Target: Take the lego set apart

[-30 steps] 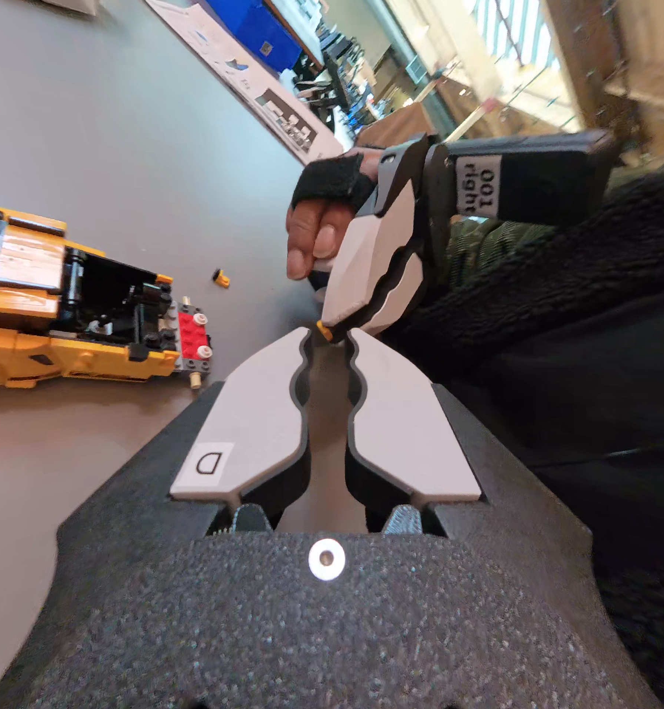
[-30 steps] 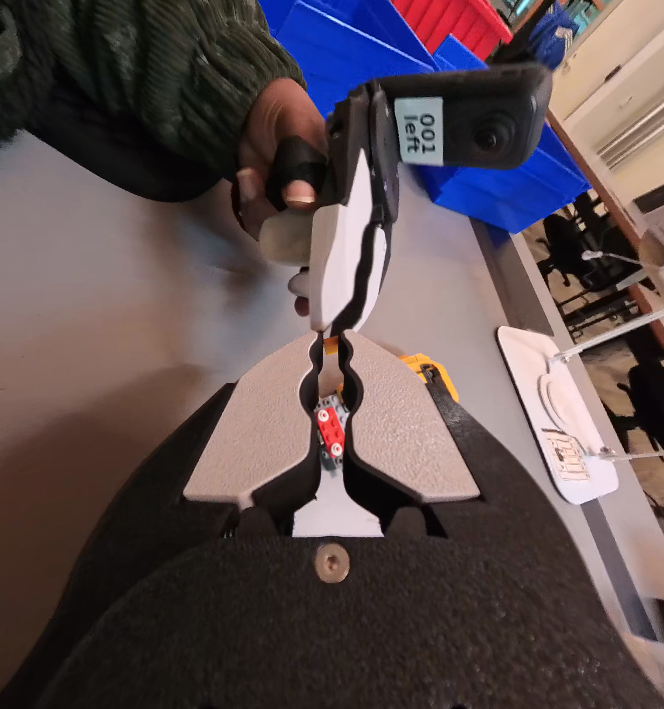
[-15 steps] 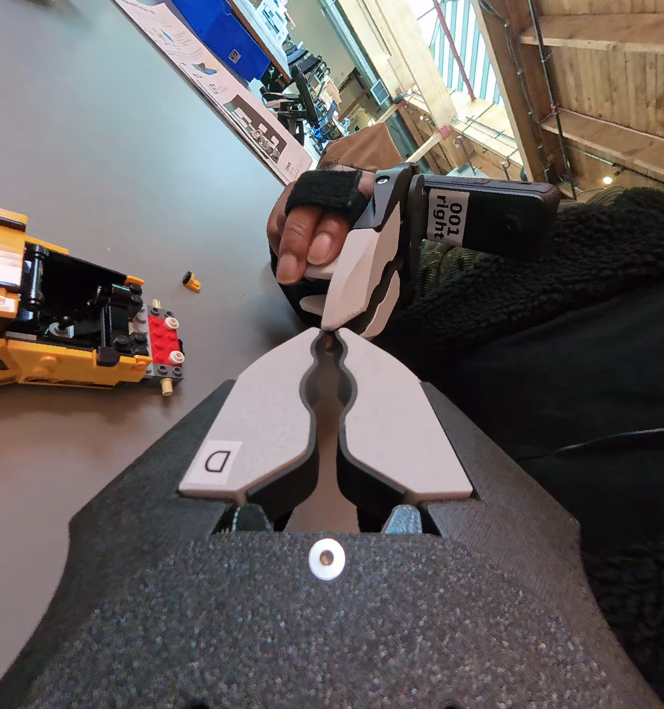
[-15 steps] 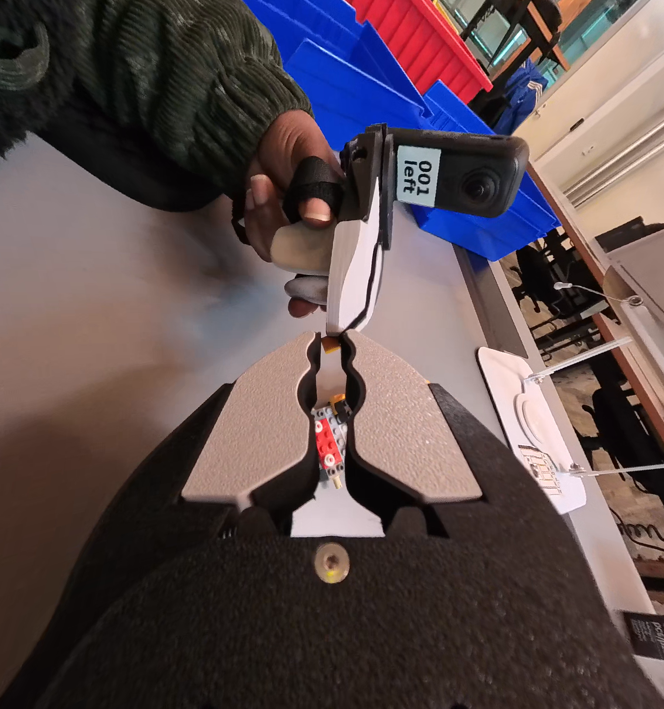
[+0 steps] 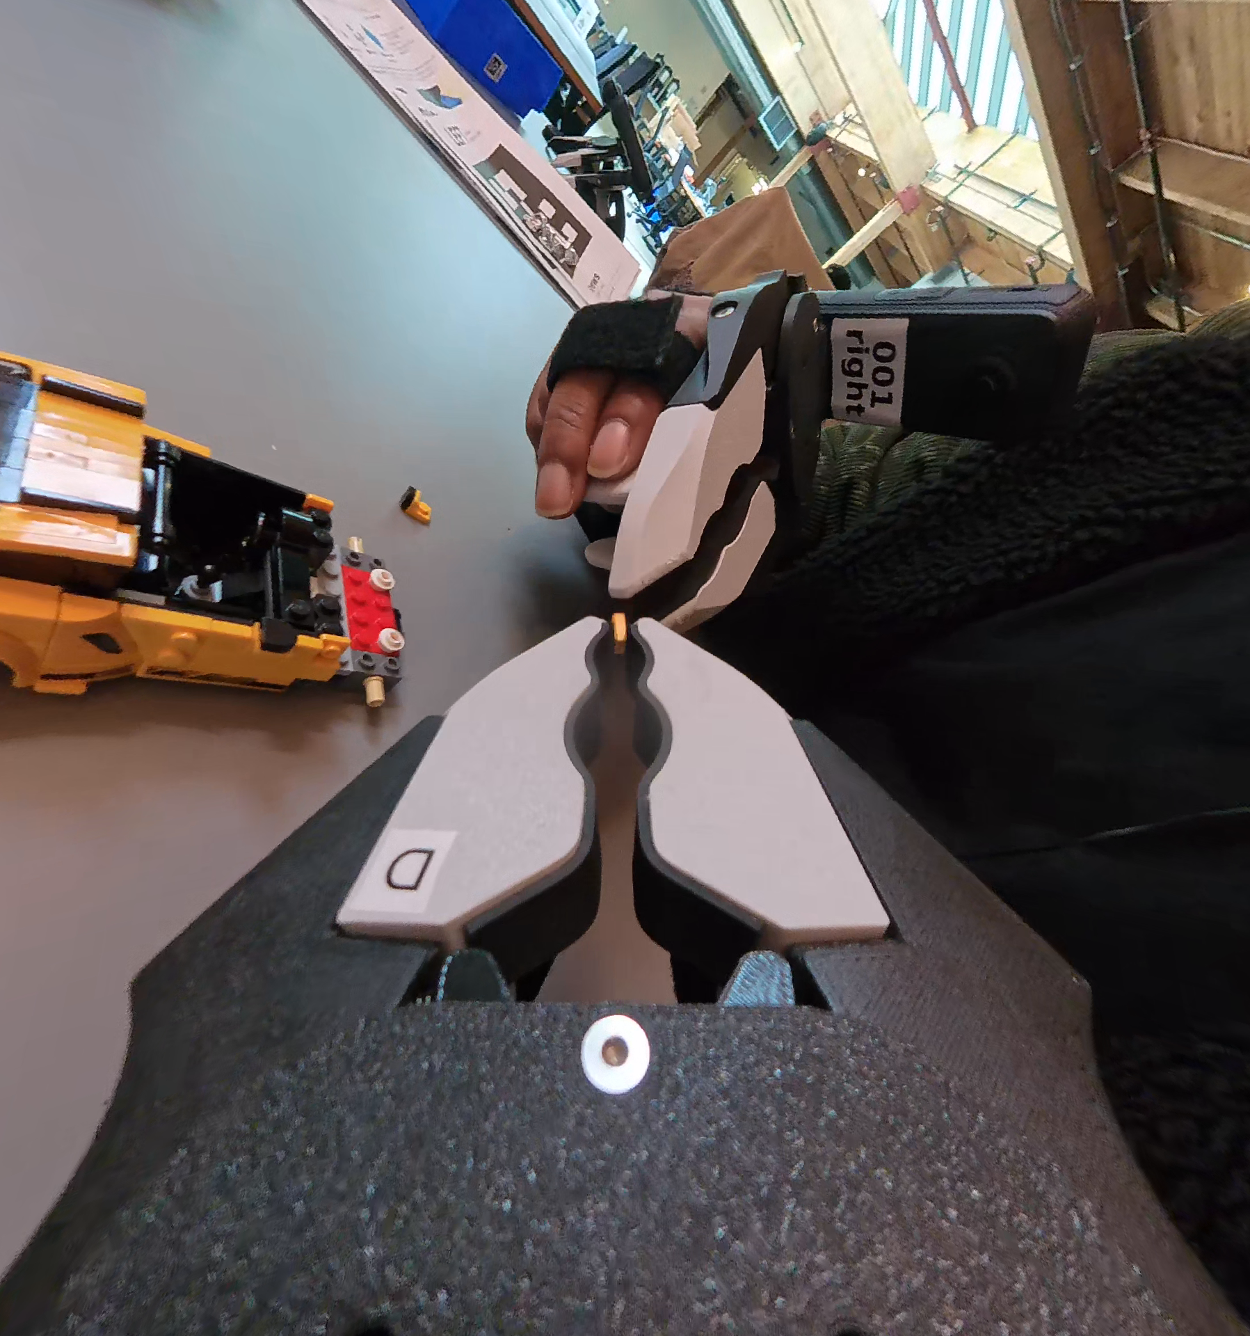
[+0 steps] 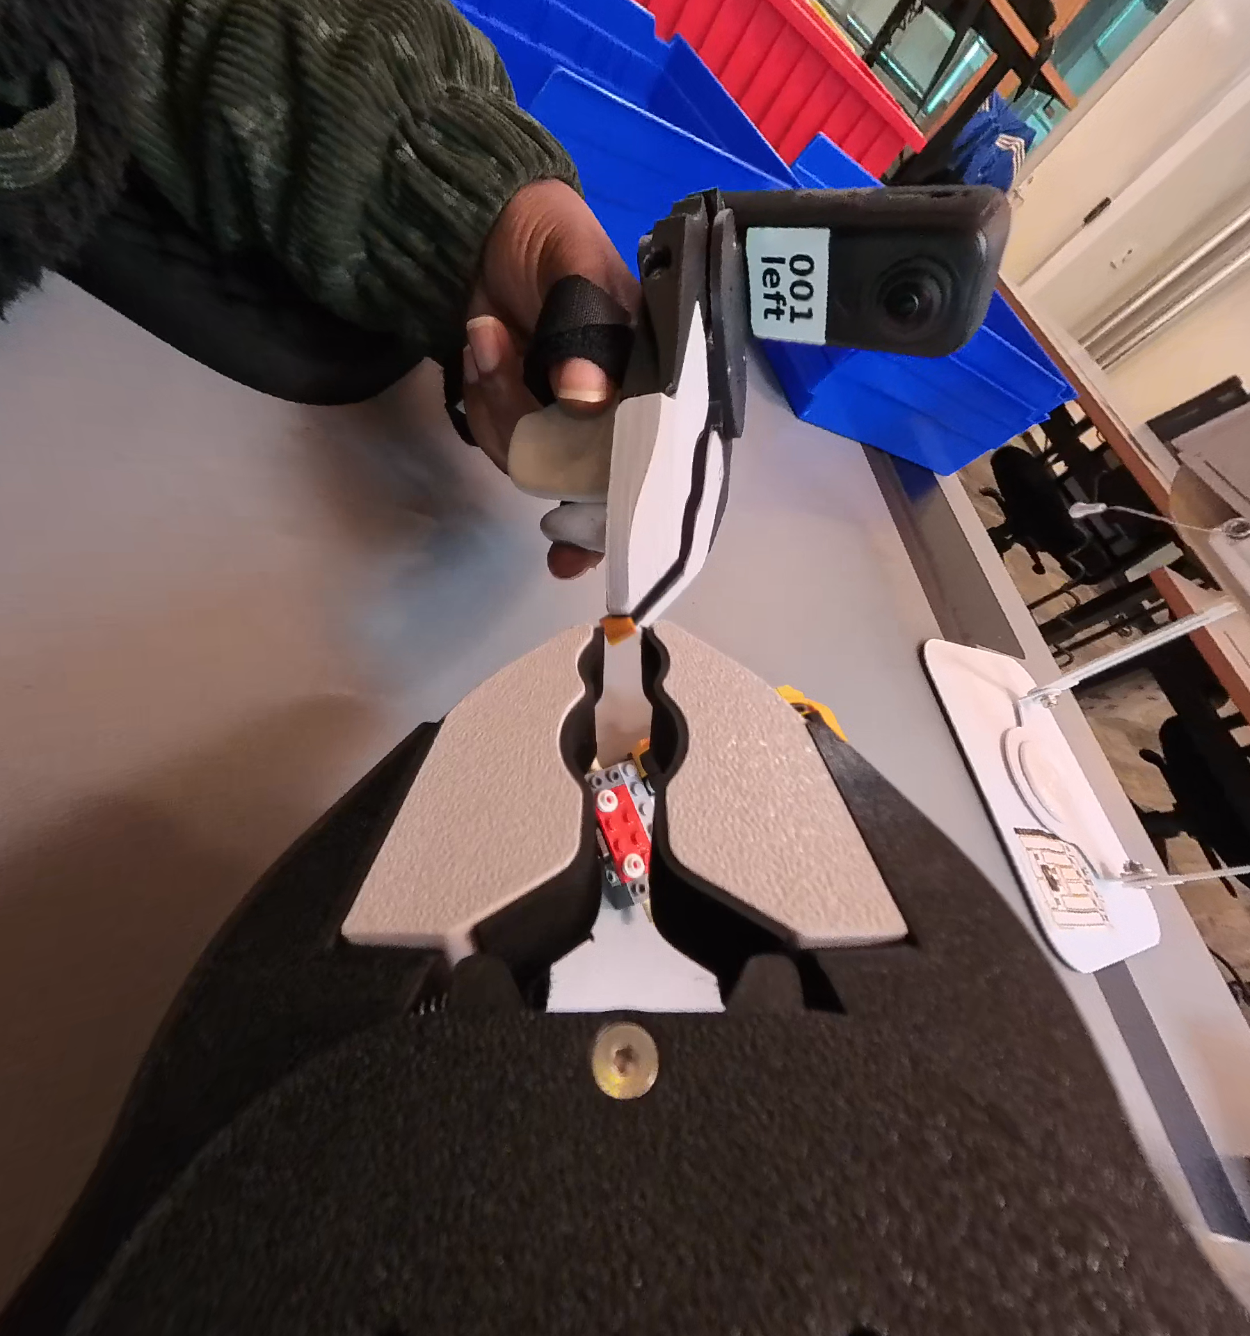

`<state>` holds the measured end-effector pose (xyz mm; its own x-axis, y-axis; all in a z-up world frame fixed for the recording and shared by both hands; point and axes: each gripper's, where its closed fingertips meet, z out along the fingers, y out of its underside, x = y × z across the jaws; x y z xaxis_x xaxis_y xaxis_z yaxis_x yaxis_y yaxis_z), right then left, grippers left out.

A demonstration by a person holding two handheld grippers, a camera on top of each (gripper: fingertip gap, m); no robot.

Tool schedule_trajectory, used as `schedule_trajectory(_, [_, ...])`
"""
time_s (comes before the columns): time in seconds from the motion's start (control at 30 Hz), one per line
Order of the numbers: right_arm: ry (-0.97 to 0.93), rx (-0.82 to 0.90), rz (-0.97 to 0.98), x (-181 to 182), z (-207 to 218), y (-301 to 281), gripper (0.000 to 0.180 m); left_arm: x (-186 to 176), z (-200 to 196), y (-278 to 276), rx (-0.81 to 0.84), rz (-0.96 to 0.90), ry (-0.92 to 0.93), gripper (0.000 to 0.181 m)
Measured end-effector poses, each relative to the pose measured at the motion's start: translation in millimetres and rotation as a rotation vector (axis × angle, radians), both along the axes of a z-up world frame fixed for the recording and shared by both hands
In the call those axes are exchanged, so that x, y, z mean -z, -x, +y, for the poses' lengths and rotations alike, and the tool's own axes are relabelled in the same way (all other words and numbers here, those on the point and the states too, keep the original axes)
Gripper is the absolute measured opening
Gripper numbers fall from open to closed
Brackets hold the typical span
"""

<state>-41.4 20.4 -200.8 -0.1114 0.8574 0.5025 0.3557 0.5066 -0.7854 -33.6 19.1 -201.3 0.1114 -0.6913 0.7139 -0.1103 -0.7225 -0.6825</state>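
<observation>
The tiny orange piece point(image 5: 618, 643) has just switched owners: a second ago the right gripper point(image 5: 649, 606) pinched it, now the left gripper point(image 5: 618, 630) nips it at its tips, and the right one's jaws sit parted just beside it. Handoff looks done. The yellow lego car point(image 5: 137, 578) sits on the table point(image 5: 246, 289), half stripped.
</observation>
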Motion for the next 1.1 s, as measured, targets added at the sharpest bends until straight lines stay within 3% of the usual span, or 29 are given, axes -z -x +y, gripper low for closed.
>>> schedule_trajectory(0.1, [0.011,0.017,-0.001,0,5,-2,0.009,9,6,7,-0.035,0.072,-0.022,0.003])
schedule_trajectory(0.23, [0.046,0.09,-0.035,3,23,-13,0.011,43,30,37,-0.168,0.356,-0.122,0.003])
schedule_trajectory(0.5, [0.18,0.297,-0.192,27,70,-65,0.02,79,64,96,-0.377,0.705,-0.197,0.003])
schedule_trajectory(0.6, [0.224,0.341,-0.248,38,76,-83,0.021,83,68,104,-0.403,0.76,-0.218,0.003])
schedule_trajectory(0.77, [0.278,0.375,-0.319,53,78,-100,0.023,86,74,114,-0.428,0.839,-0.272,0.019])
schedule_trajectory(1.1, [0.377,0.395,-0.399,69,78,-111,0.032,64,79,116,-0.451,0.787,-0.399,0.046])
